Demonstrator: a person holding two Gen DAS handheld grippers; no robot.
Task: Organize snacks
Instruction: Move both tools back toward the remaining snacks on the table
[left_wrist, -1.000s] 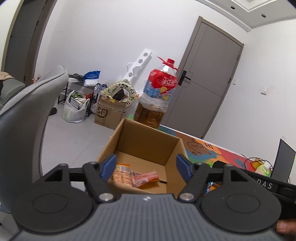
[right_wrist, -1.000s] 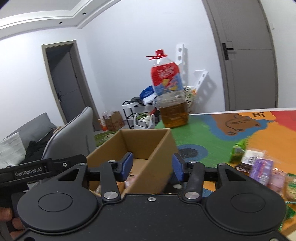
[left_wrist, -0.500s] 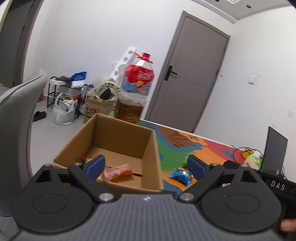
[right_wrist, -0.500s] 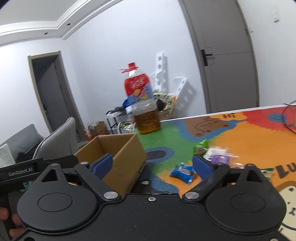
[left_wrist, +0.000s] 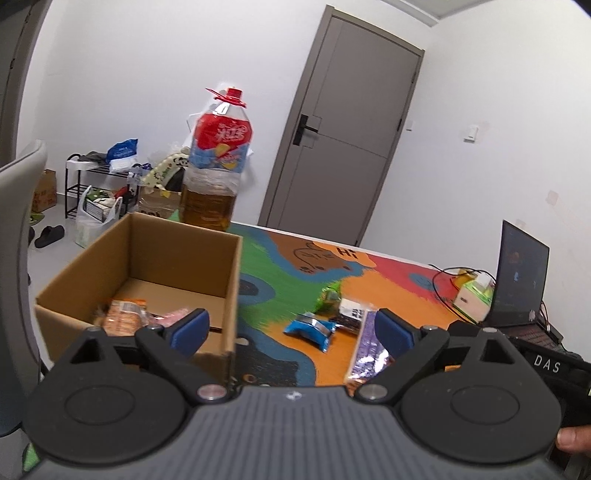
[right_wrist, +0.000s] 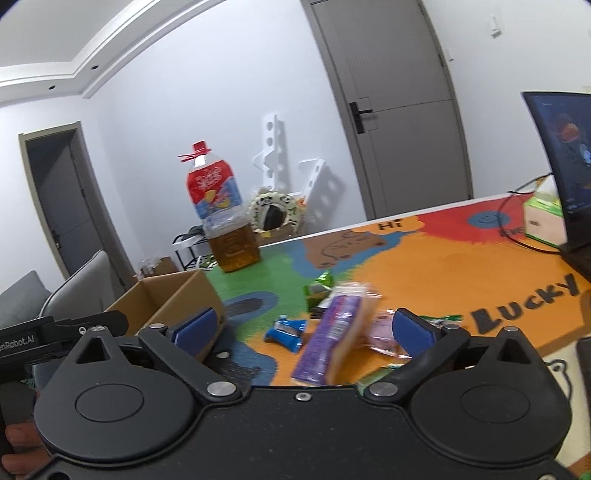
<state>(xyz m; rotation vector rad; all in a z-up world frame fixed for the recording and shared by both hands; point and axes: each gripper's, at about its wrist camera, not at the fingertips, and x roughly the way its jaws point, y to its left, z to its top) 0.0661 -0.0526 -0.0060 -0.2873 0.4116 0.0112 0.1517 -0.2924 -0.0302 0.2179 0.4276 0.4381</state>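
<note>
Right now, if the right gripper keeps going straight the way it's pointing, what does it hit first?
Probably the long purple snack packet: it lies between the open right gripper fingers, nearest along that line. Depth is hard to judge in this fisheye view.

my left claw (left_wrist: 288, 326) wide, nothing between pads | cardboard box (left_wrist: 147, 258) left on desk (left_wrist: 399, 295), snacks inside | blue packet (left_wrist: 310, 330), purple packet (left_wrist: 365, 347) loose ahead | oil bottle (left_wrist: 216, 170) behind box

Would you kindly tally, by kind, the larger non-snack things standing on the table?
Cardboard box: 1
Oil bottle: 1
Laptop: 1
Tissue box: 1
Total: 4
</note>
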